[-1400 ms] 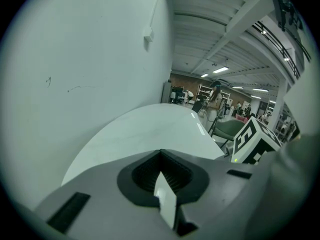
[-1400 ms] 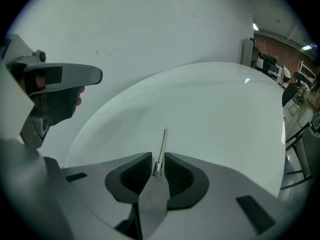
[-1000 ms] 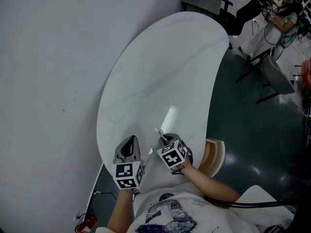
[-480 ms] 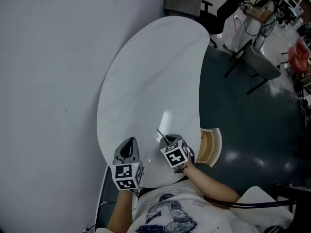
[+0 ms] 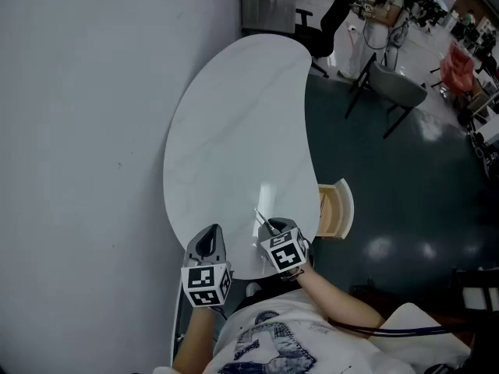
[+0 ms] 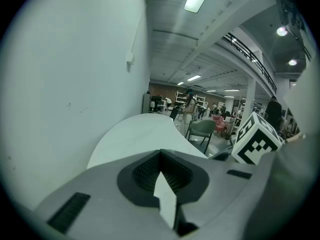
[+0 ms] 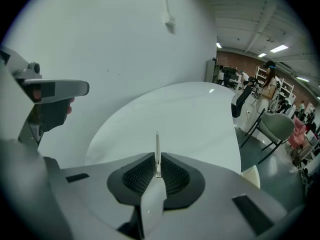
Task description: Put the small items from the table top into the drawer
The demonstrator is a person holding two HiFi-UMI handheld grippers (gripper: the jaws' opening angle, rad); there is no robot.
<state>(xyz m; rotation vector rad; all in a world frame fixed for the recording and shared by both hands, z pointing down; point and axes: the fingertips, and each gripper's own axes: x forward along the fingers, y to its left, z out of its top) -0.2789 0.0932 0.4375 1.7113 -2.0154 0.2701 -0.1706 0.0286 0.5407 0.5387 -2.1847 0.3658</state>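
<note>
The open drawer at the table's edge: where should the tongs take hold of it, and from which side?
Probably from above, on the top rim of the curved front of the drawer: it stands as a thin upright wall with the open inside behind it, so the tongs can straddle it. No handle shows.

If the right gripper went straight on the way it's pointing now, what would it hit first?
Most likely the bare white table top, with the thin metal piece pinched in the right gripper touching down before the jaws do. Depth is hard to judge.
</note>
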